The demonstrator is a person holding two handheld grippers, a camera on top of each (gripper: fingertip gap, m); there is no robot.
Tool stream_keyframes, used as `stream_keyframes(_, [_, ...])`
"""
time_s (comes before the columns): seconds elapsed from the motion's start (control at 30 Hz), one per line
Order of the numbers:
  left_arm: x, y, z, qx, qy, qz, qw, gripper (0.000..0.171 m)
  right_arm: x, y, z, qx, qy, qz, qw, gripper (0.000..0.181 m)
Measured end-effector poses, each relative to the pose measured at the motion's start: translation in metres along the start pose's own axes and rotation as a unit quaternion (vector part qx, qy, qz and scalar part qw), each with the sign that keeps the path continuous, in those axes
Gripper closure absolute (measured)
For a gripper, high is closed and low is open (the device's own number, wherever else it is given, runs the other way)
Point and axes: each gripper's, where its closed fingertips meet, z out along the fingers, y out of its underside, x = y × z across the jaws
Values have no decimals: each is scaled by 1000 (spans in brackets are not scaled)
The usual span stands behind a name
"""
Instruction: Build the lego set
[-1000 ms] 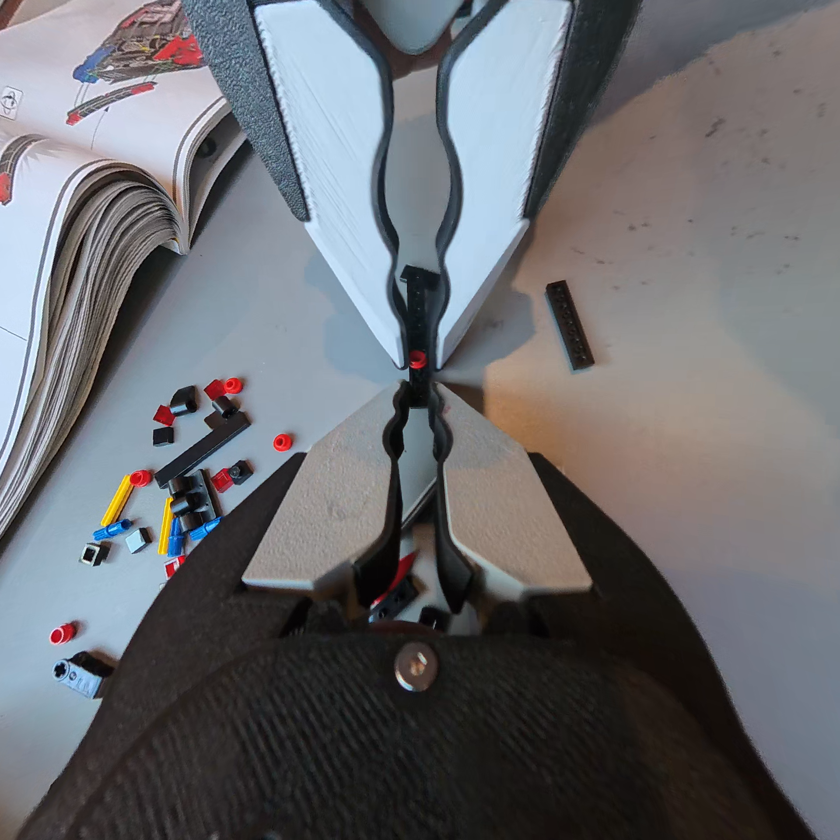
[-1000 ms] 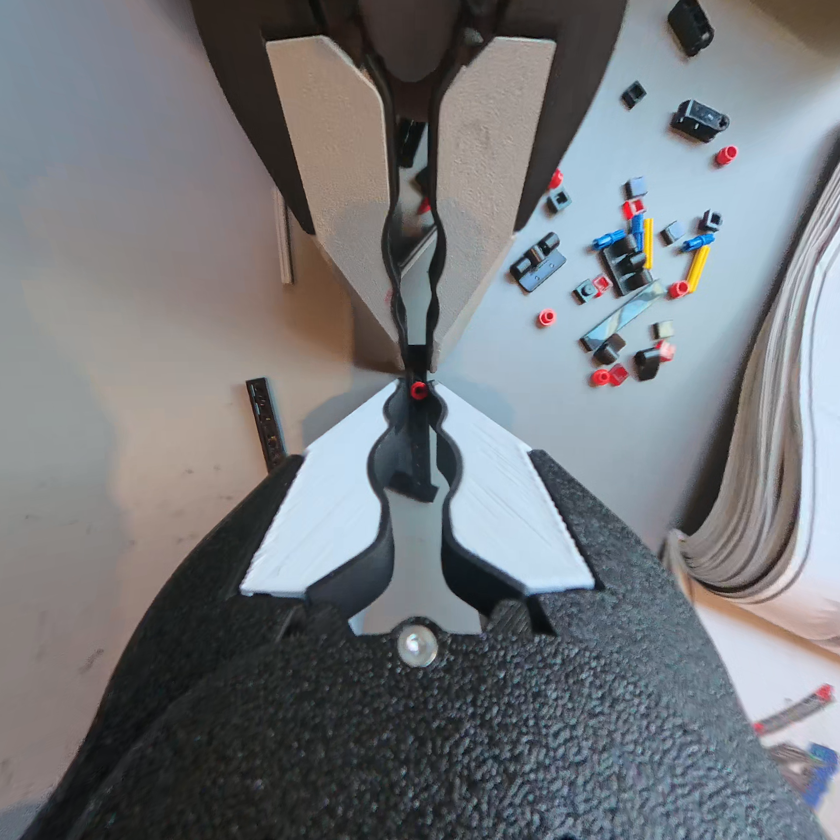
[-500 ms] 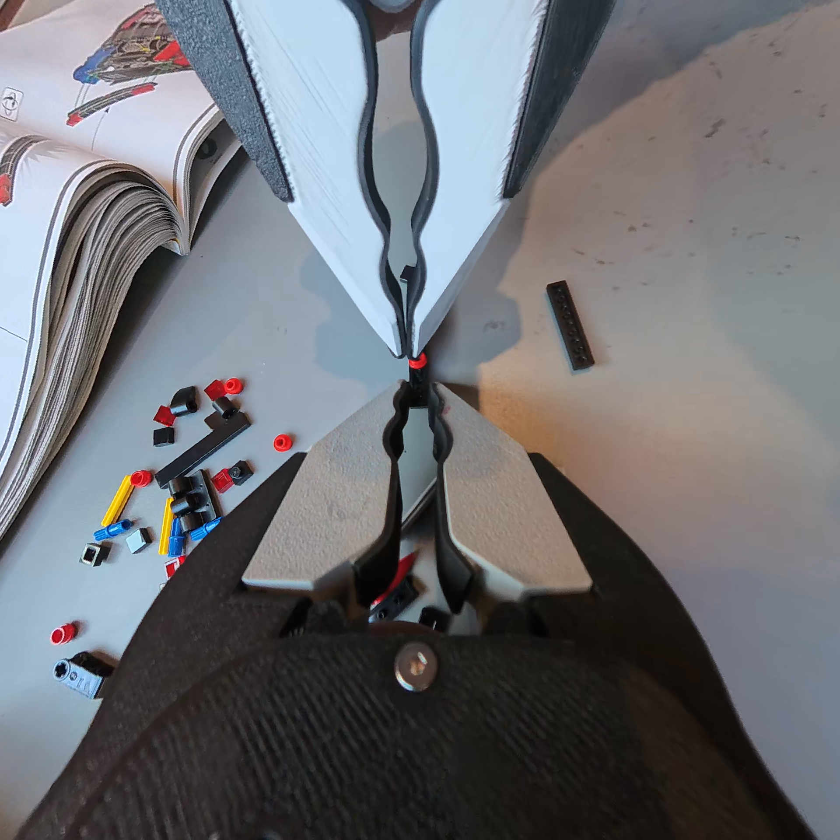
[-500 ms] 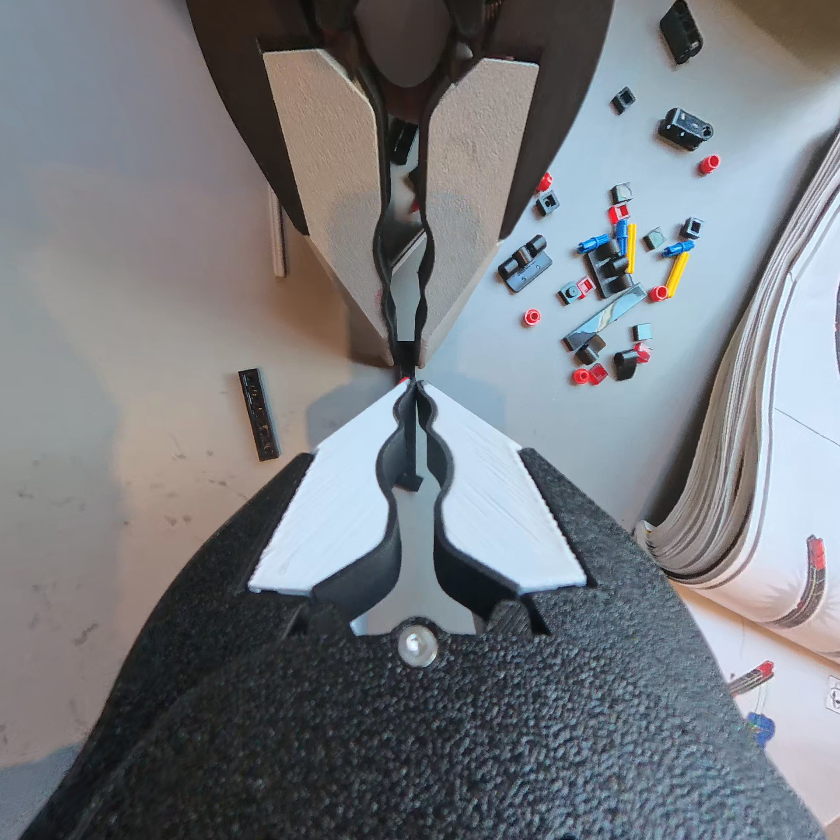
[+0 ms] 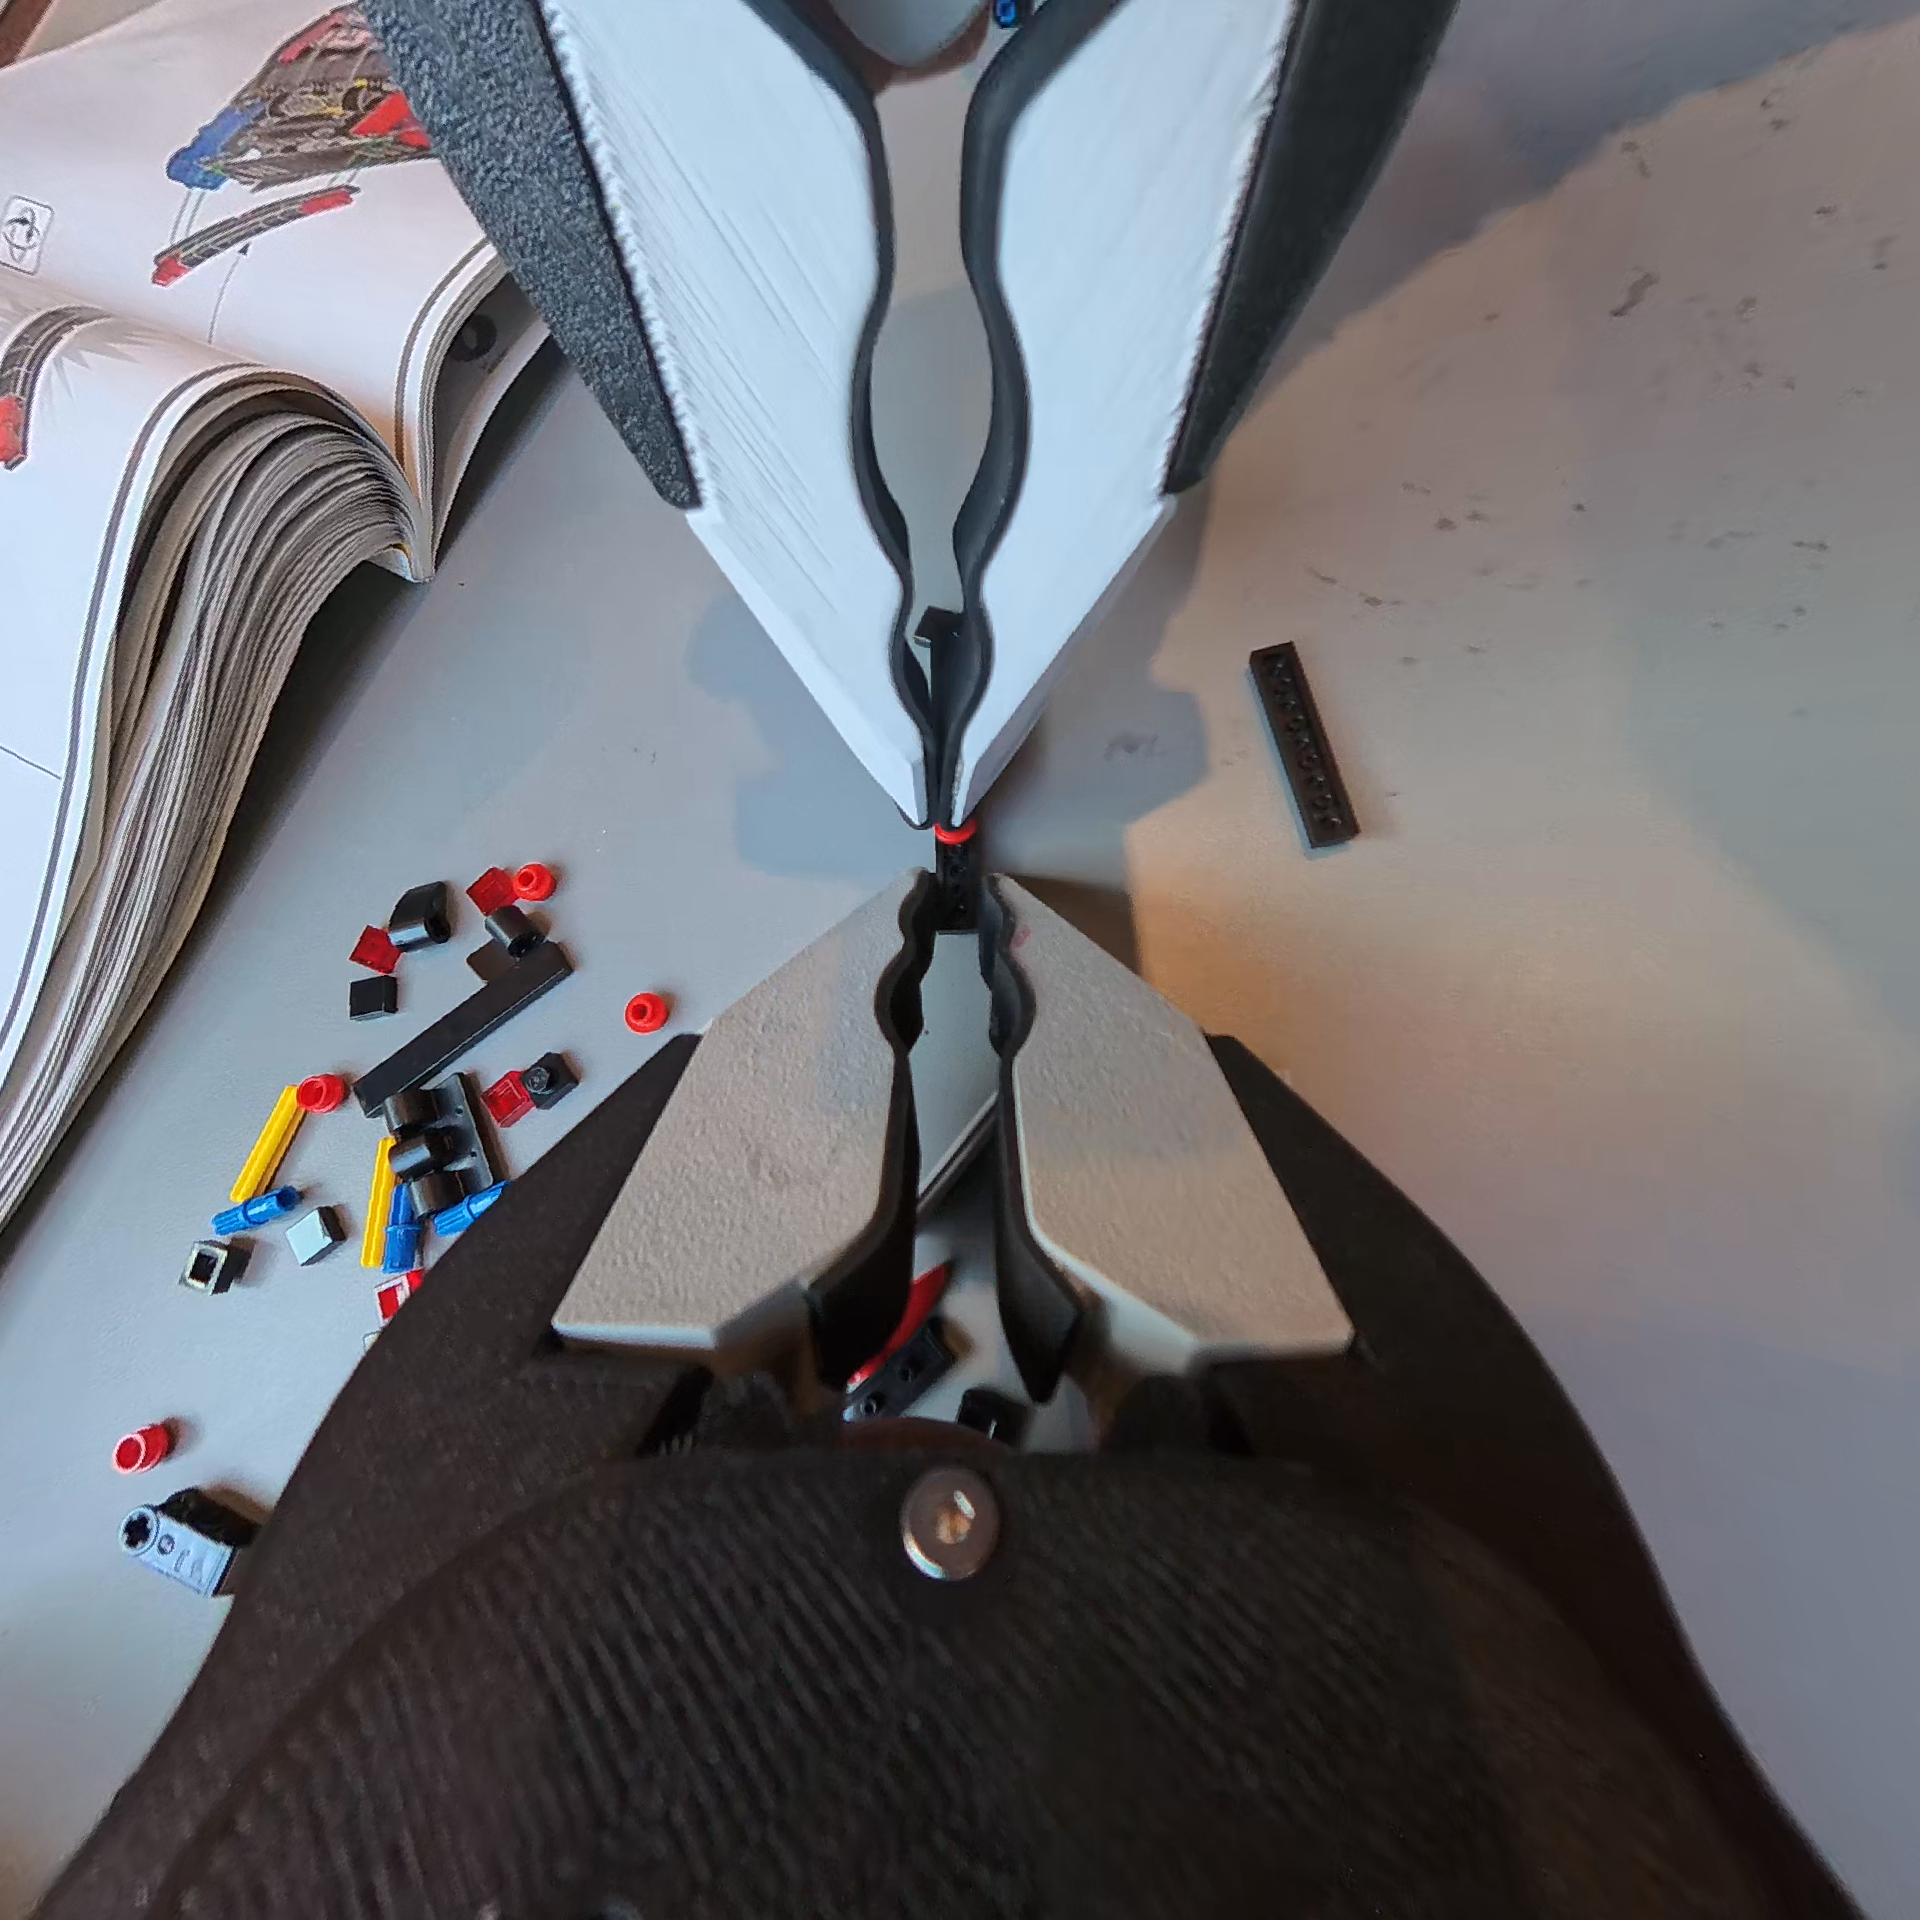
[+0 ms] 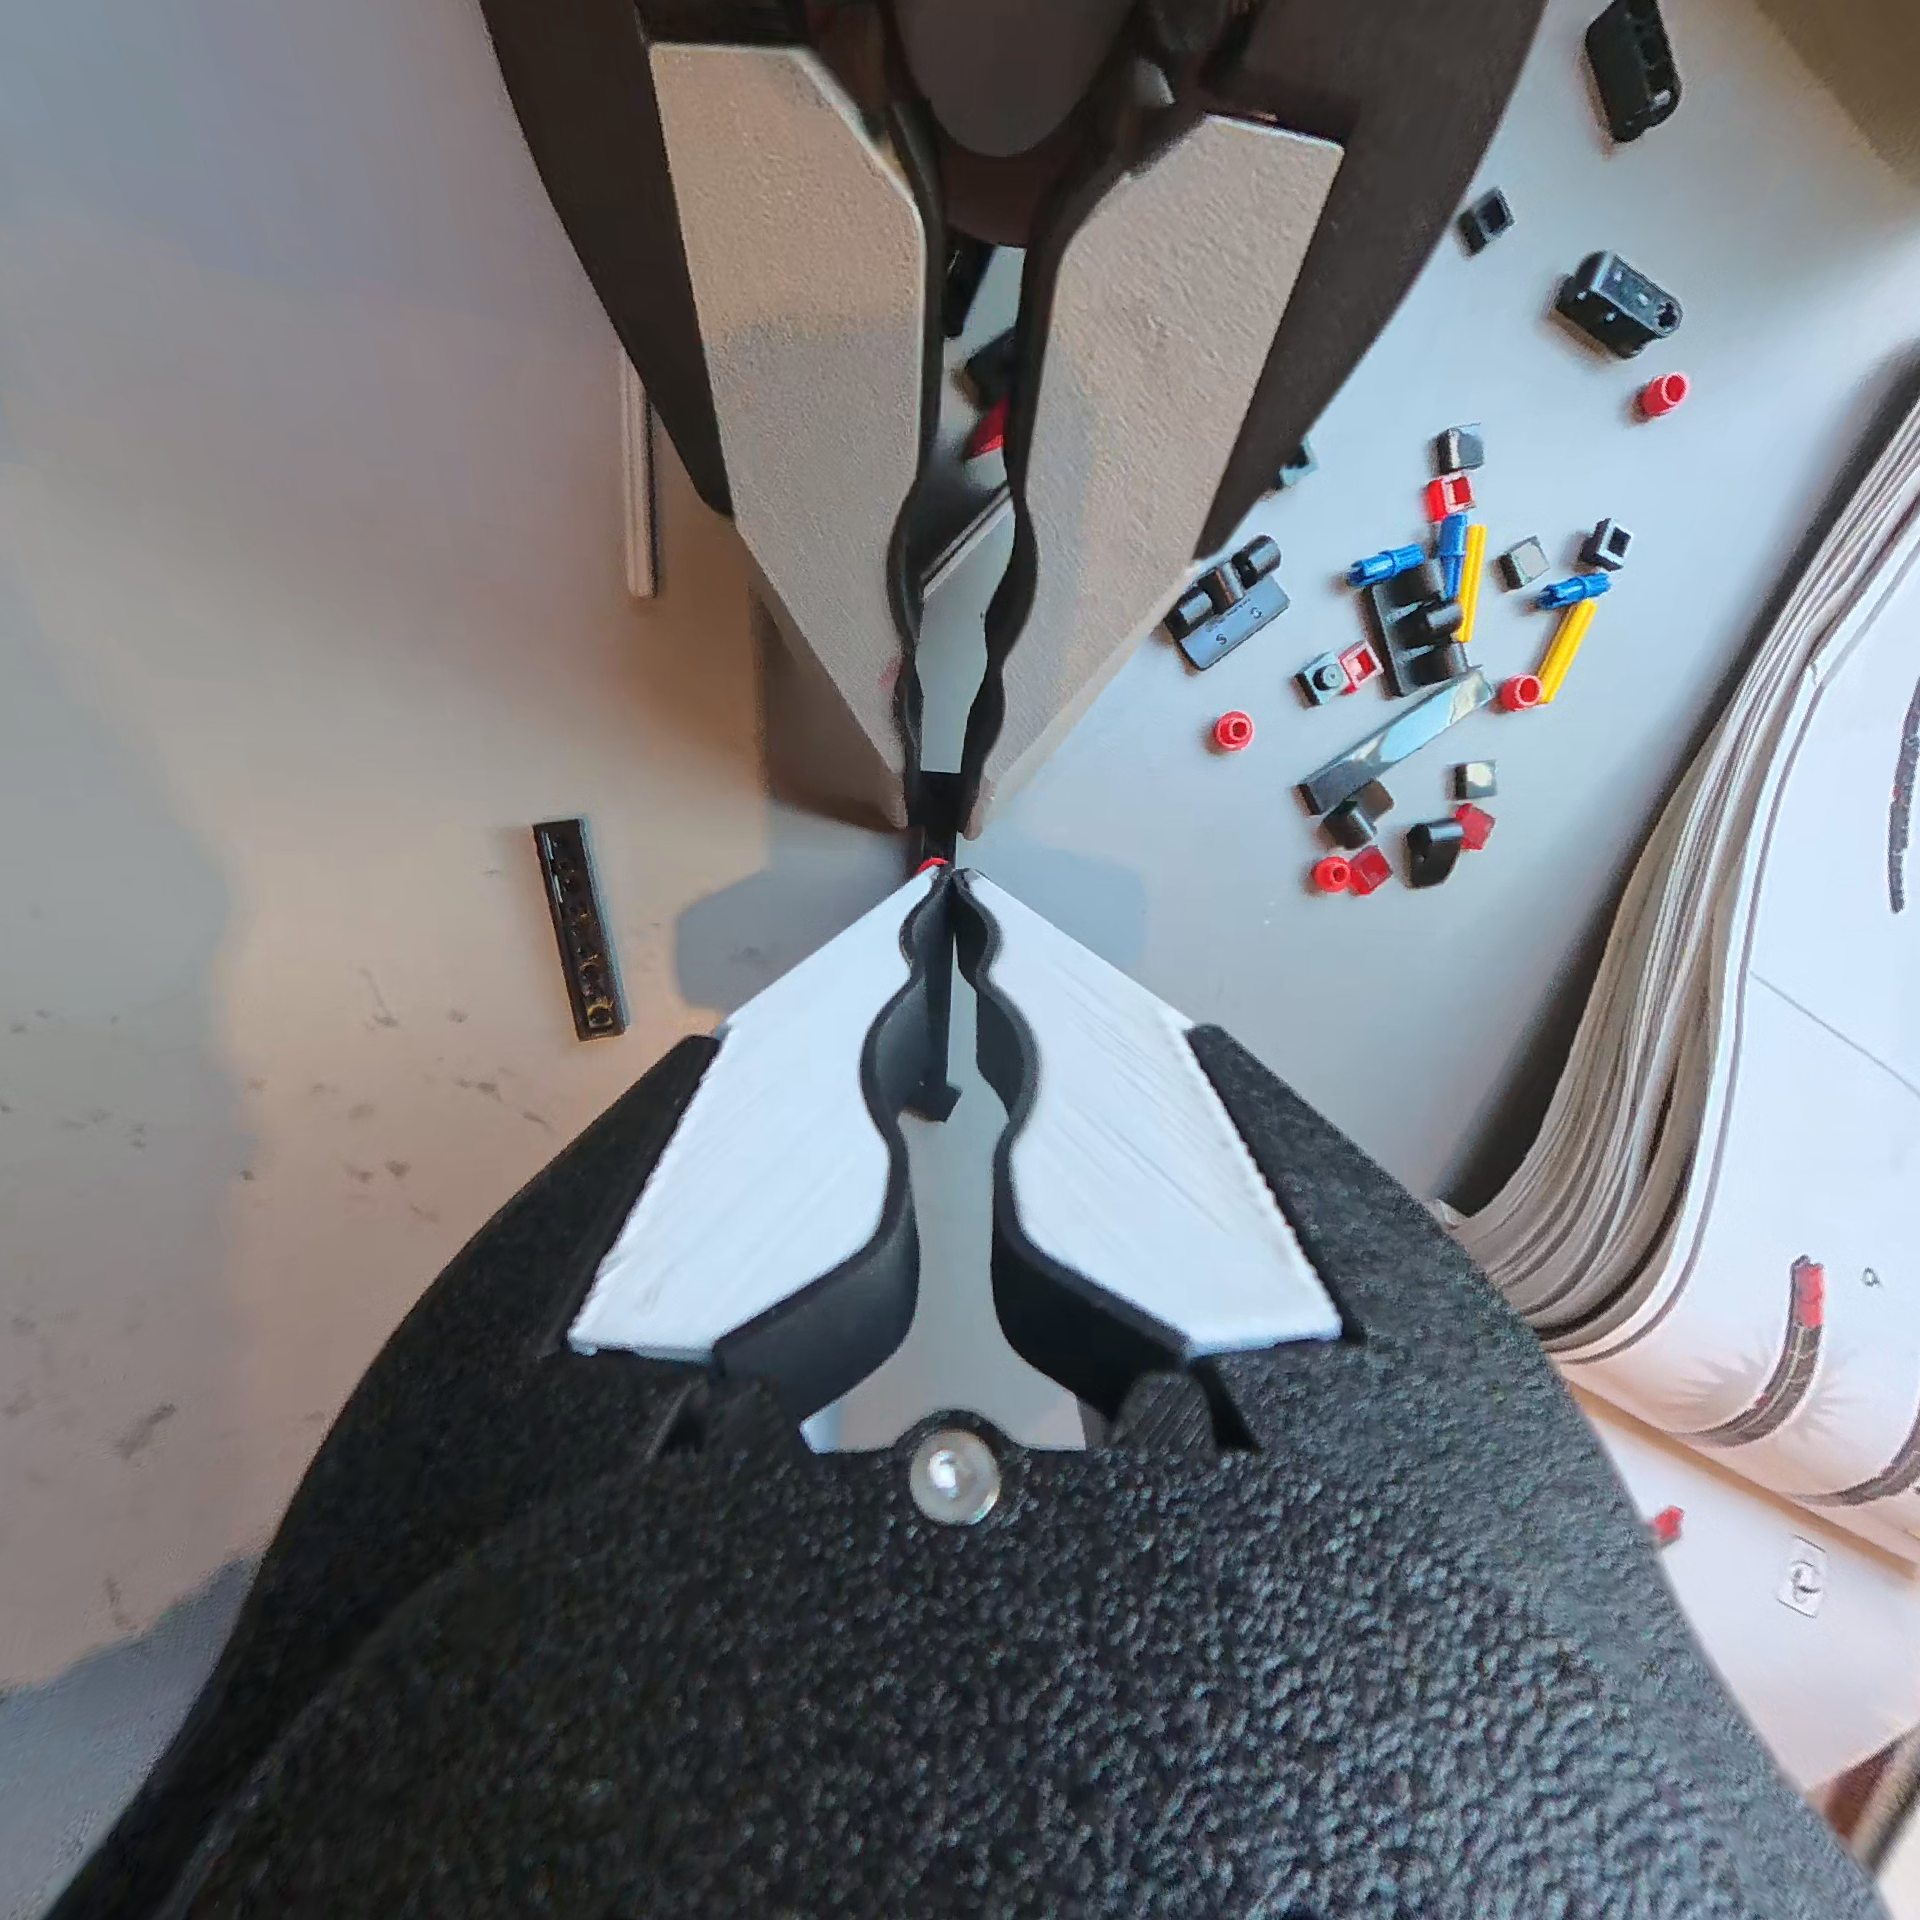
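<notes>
A thin black lego plate (image 5: 956,894) with a small red round stud (image 5: 954,831) on it is held above the grey table between both grippers, which meet tip to tip. My left gripper (image 5: 956,902), with grey fingers, is shut on one end of the plate. My right gripper (image 6: 951,881), with white fingers, is shut on the other part; the plate shows edge-on between its pads (image 6: 940,987). The right gripper shows at the top of the left wrist view (image 5: 945,816), and the left gripper at the top of the right wrist view (image 6: 940,821).
A second black plate (image 5: 1304,743) lies loose on the table, also seen in the right wrist view (image 6: 582,930). A scatter of small red, black, blue and yellow pieces (image 5: 416,1091) lies beside an open instruction booklet (image 5: 156,520). A thin white strip (image 6: 642,488) lies farther off. Less than 4 cm separates the two grippers' tips.
The right gripper was open around the black plate a second ago and has shut on it. The left gripper has kept its hold. Both stay in about the same place.
</notes>
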Motion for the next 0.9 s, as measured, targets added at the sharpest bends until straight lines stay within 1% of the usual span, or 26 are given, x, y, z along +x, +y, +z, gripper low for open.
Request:
stream_keyframes(0.13, [0, 0, 0, -1, 0, -4, 1000, 166, -1, -1, 0, -33, 26, -44, 998, 181])
stream_keyframes(0.23, [0, 0, 0, -1, 0, -6, 1000, 166, -2, -2, 1, -51, 40, -57, 996, 181])
stream_keyframes(0.33, [0, 0, 0, -1, -1, -5, 1000, 166, -2, -1, 2, -44, 21, -26, 998, 181])
stream_keyframes(0.47, [0, 0, 0, -1, -1, -4, 1000, 166, -1, 0, 2, 0, 4, 22, 1000, 181])
stream_keyframes(0.77, [0, 0, 0, -1, -1, -5, 1000, 166, -1, 0, 2, 25, 15, 45, 999, 181])
stream_keyframes(0.9, [0, 0, 0, -1, -2, -4, 1000, 166, 0, -2, -3, 34, 29, 88, 995, 181])
